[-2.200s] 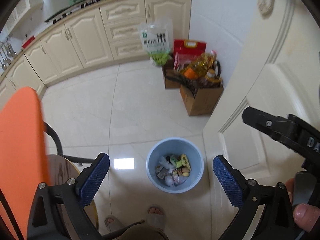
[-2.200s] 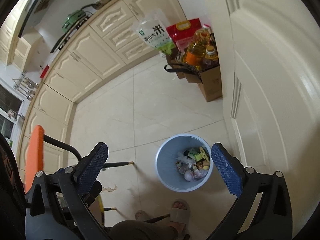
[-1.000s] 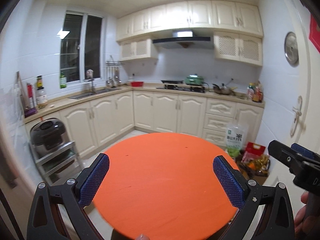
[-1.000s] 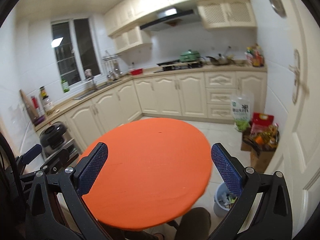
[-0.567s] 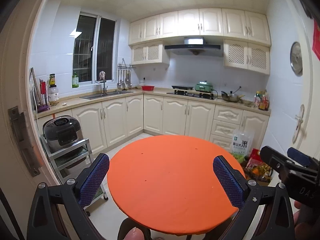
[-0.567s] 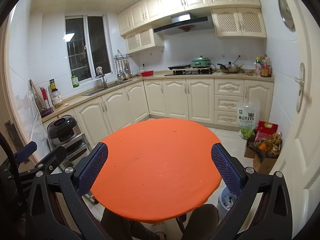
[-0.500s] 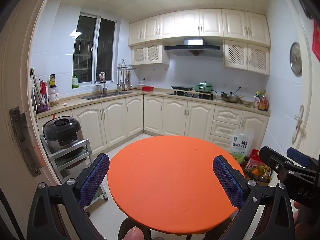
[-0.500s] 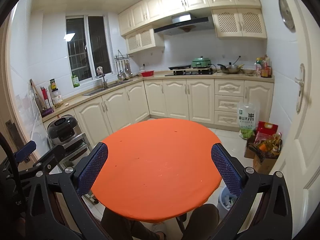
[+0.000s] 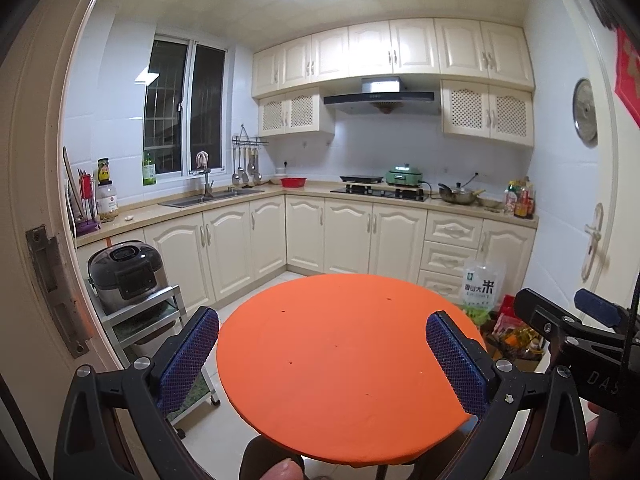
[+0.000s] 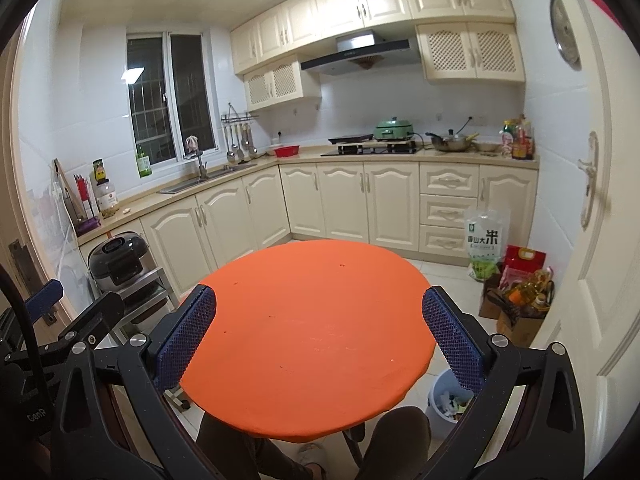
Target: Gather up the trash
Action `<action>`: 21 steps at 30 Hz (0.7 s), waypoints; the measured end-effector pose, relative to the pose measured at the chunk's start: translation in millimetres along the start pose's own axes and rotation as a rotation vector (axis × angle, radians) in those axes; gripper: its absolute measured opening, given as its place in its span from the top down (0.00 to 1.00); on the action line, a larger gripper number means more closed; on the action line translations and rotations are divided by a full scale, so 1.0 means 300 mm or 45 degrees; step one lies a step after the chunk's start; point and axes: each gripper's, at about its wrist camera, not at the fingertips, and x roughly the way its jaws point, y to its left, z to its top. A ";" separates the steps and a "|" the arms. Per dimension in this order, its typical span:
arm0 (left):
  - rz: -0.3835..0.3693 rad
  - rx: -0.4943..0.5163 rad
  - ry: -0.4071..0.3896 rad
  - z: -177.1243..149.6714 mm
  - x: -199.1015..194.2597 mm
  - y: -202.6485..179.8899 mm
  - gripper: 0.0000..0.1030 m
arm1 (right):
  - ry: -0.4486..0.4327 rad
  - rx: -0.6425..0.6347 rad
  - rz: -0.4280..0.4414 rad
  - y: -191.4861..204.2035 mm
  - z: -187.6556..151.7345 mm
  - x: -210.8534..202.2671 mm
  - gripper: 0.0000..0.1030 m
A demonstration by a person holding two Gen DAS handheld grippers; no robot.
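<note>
A round orange table (image 9: 340, 360) fills the middle of both views (image 10: 308, 332), and I see no object on its top. My left gripper (image 9: 326, 362) is open and empty, held above the near side of the table. My right gripper (image 10: 320, 336) is open and empty too, also above the table. A light blue trash bin (image 10: 440, 394) with scraps inside stands on the floor at the table's right edge, partly hidden by my right finger. The right gripper's body (image 9: 568, 332) shows at the right of the left wrist view.
Cream kitchen cabinets (image 9: 348, 236) line the far and left walls. A rice cooker (image 9: 124, 274) sits on a metal trolley at left. A rice bag (image 10: 486, 244) and a cardboard box of bottles (image 10: 518, 300) stand by the white door (image 10: 592, 240) at right. The person's legs (image 10: 400, 436) are under the table.
Both grippers swung up from looking down at the bin on the floor to facing the table and kitchen, then drew back a little. Over the last half second nothing moved.
</note>
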 end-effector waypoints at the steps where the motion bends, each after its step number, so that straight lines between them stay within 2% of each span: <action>1: 0.001 0.000 0.001 0.003 -0.001 0.002 0.01 | 0.000 -0.001 -0.002 -0.001 0.000 0.000 0.00; 8: -0.006 0.001 0.014 0.019 0.015 -0.023 0.01 | 0.002 -0.006 -0.012 -0.014 -0.002 -0.001 0.00; 21: -0.006 -0.005 0.002 0.051 0.054 0.007 0.01 | 0.018 -0.026 -0.025 -0.021 -0.006 0.008 0.00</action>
